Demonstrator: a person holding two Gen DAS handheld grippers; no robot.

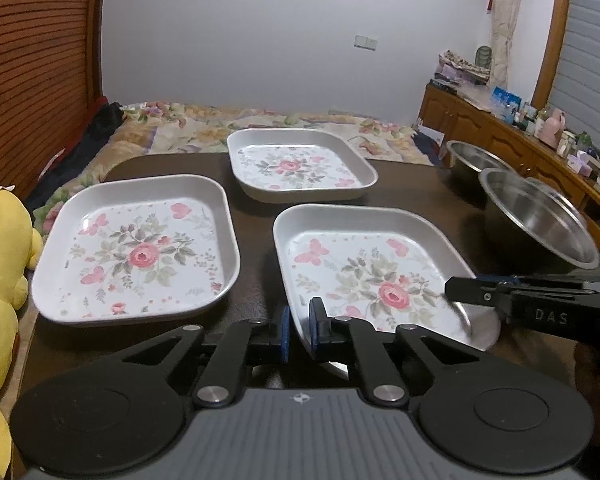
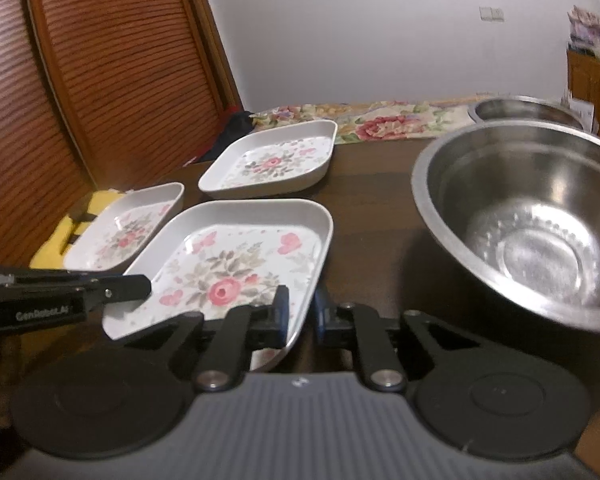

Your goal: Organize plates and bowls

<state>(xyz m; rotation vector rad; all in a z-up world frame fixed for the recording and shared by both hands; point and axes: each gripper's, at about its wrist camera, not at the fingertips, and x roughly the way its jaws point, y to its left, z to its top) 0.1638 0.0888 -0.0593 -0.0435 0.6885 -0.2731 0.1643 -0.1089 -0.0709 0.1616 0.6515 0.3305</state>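
Apparently both hand-held grippers point(image 1: 299, 334) point(image 2: 301, 316) pinch nearest plate point(image 1: 364, 276); near rim hidden.

2 wrist cams, close, share near plate point(image 1: 364, 272).

Far bowl point(image 2: 528, 110) mostly hidden behind near bowl point(image 2: 532, 220); near bowl cut off at 3 o'clock. Toy point(image 1: 0, 280) cropped at 9 o'clock. Dresser clutter point(image 1: 556, 128) too small to identify.
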